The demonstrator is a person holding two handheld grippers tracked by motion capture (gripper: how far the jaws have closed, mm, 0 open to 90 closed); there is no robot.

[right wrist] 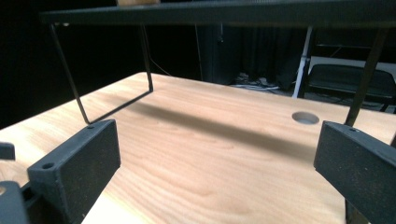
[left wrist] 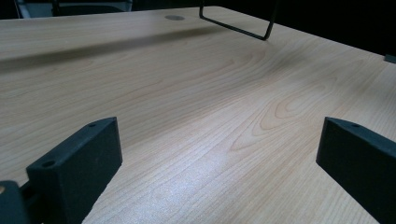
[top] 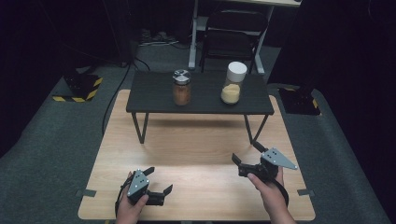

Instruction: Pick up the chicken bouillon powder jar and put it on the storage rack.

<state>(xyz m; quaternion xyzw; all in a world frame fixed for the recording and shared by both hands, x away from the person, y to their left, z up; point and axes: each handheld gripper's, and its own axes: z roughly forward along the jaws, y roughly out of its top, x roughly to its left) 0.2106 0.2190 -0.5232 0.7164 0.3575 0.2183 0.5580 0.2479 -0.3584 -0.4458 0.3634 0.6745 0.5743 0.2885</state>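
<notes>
Two jars stand on a black raised shelf (top: 154, 100) at the table's far side: a glass jar of brown contents (top: 181, 87) with a black-and-white lid, and a jar of yellowish powder (top: 233, 82) with a tall white lid. My left gripper (top: 159, 181) rests open near the front left of the wooden table (top: 196, 158), nothing between its jaws. My right gripper (top: 245, 154) is open at the front right, pointing toward the shelf. In the left gripper view the left gripper (left wrist: 219, 154) frames bare wood. In the right gripper view the right gripper (right wrist: 217, 154) faces the shelf (right wrist: 224, 14) and its wire legs.
The shelf stands on thin wire legs (top: 140, 128) with open room beneath. A round cable hole (right wrist: 305, 117) lies in the tabletop. Behind the table are a black folding chair (top: 231, 37), a white desk frame (top: 194, 42) and grey carpet.
</notes>
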